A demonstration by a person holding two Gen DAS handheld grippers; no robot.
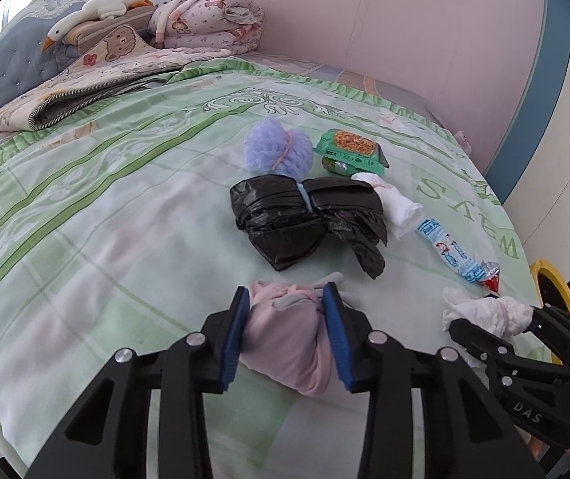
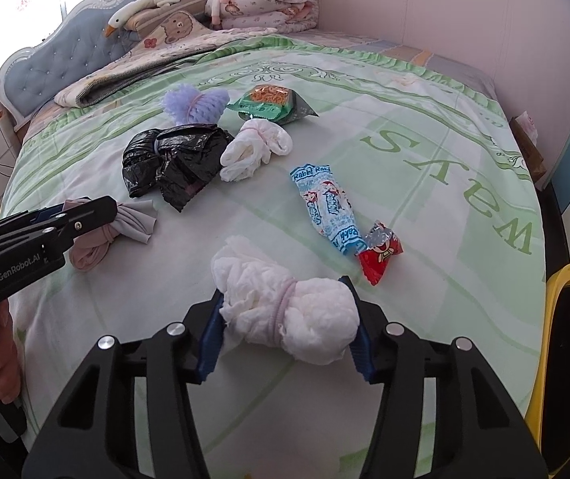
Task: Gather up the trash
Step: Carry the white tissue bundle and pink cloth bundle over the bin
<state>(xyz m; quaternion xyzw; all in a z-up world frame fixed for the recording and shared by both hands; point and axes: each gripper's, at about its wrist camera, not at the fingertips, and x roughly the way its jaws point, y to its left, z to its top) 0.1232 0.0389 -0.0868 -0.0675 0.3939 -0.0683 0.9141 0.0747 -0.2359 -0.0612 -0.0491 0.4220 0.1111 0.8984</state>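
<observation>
Open green bedspread [image 1: 85, 239] fills the left half of the bed, and a gripper can pass there unhindered up to the folded quilt [image 1: 85, 92] at the far left. The middle is crowded: a black plastic bag [image 1: 304, 215], with a purple puff [image 1: 277, 149] and a green snack packet [image 1: 350, 151] just beyond it, and a white tissue bundle [image 2: 253, 149] touching the bag's right side. To the right, a blue-and-white wrapper [image 2: 326, 209] and a red wrapper [image 2: 378, 255] lie end to end. Bare cover lies between bag and wrappers, and far right toward the wall [image 2: 464, 12].
</observation>
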